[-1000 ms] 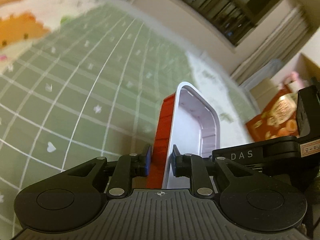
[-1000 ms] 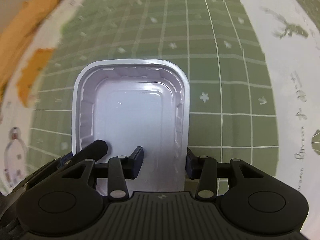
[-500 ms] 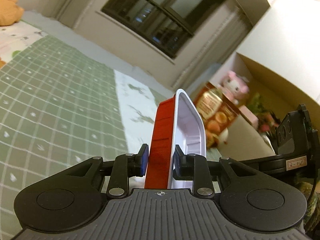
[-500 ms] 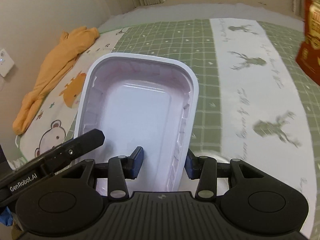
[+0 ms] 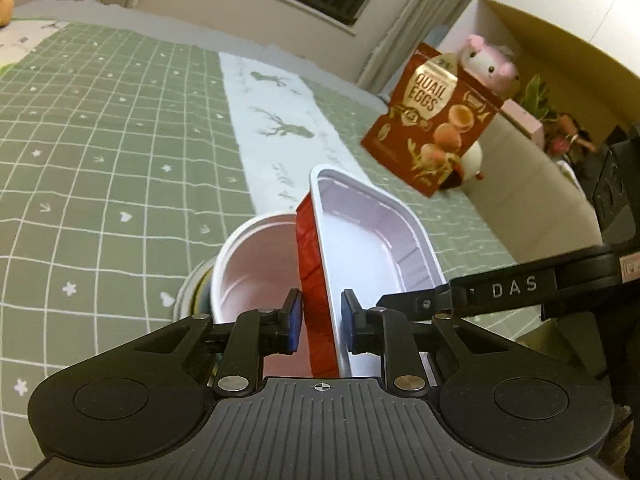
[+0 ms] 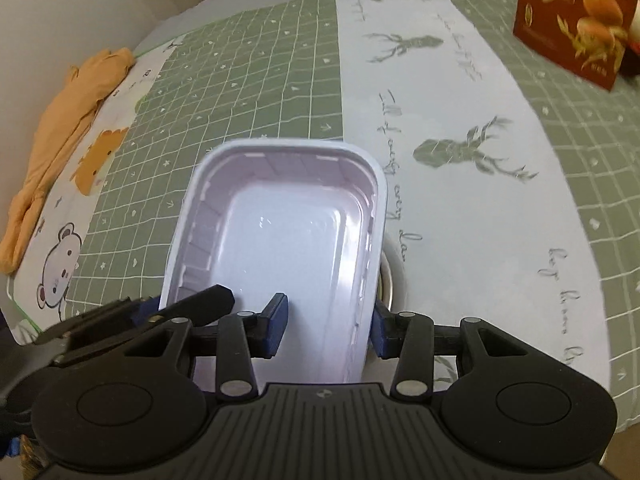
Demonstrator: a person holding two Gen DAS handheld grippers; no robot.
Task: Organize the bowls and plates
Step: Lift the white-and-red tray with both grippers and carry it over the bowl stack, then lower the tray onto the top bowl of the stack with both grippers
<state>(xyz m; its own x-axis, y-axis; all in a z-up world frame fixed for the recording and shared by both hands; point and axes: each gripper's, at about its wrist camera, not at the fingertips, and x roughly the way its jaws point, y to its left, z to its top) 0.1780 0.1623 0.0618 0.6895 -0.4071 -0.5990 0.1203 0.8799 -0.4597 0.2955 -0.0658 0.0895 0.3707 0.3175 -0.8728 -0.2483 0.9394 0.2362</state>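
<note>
A rectangular tray (image 5: pixel 368 248), red outside and white inside, hangs above the bed between both grippers. My left gripper (image 5: pixel 320 316) has the tray's near wall between its blue pads, and its jaws are closing on that wall. In the right wrist view the tray (image 6: pixel 288 240) lies open side up, and my right gripper (image 6: pixel 328 320) is shut on its right wall. Just below and to the left in the left wrist view stands a round white bowl (image 5: pixel 256 264). A pale round rim (image 6: pixel 394 280) peeks out under the tray's right edge.
A green checked cover (image 5: pixel 100 140) with a white deer-print strip (image 6: pixel 460 120) spreads underneath. A red quail-egg bag (image 5: pixel 432 136) stands at the far right, with a pink plush toy (image 5: pixel 488 60) and a cardboard box (image 5: pixel 560 40) behind. An orange cloth (image 6: pixel 68 120) lies far left.
Both grippers have carried the tray from over the green checks towards the white strip and the red bag. The round bowl has come into view beneath the tray.
</note>
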